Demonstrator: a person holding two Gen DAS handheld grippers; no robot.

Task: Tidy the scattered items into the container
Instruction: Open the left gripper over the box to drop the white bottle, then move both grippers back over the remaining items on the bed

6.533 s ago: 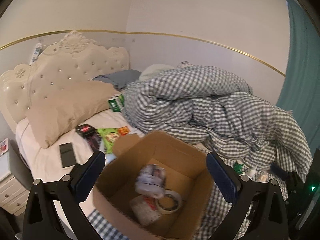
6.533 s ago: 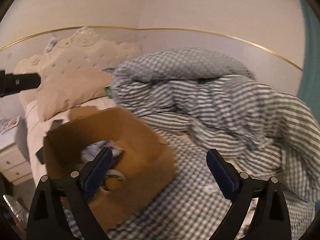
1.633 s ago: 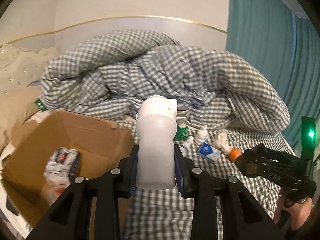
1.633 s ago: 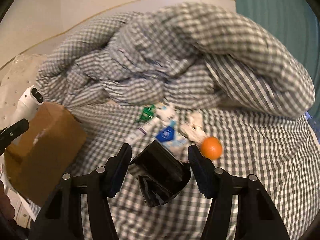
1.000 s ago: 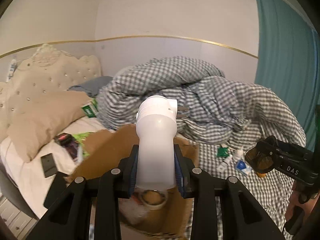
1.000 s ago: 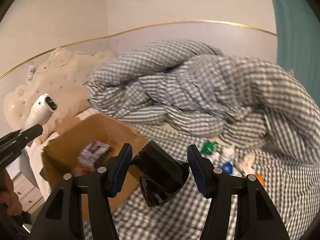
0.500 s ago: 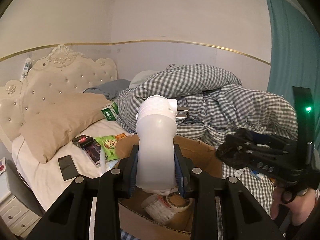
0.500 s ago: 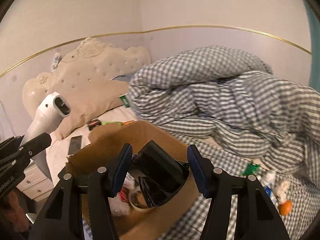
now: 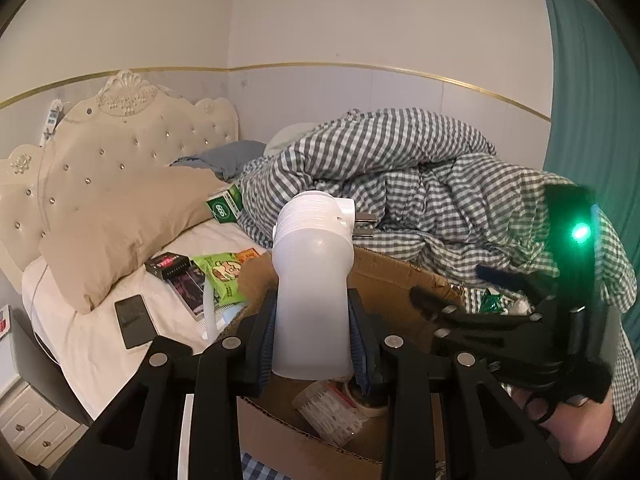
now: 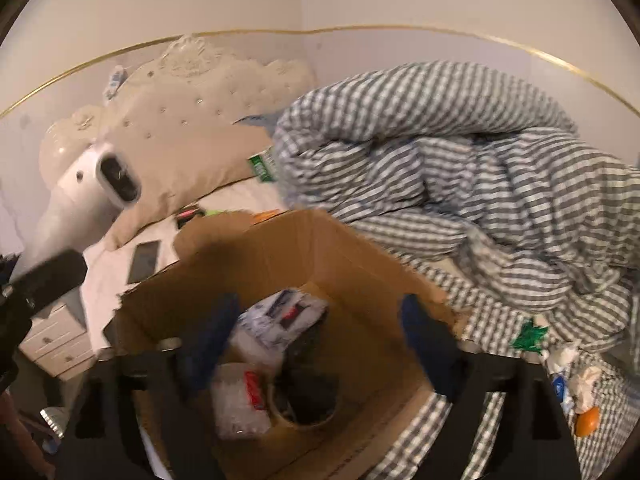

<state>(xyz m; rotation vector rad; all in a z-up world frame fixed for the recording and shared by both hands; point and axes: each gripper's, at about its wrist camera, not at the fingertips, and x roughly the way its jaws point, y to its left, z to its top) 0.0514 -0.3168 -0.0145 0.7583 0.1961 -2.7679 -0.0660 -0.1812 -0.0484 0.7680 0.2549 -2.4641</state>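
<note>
One cardboard box [image 10: 304, 248] on rumpled gingham bedding [image 10: 460, 184], cream tufted headboard [image 9: 132, 136] behind.

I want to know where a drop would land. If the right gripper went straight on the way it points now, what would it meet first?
Most likely the inside of the cardboard box: the right gripper, open and blurred, points down into it, at the packets and tape roll on its floor. Depth is unclear.

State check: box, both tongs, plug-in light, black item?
cardboard box: open, partly filled
left tongs: shut on plug-in night light, above box
right tongs: open, empty, over box
black item: lying in box
</note>
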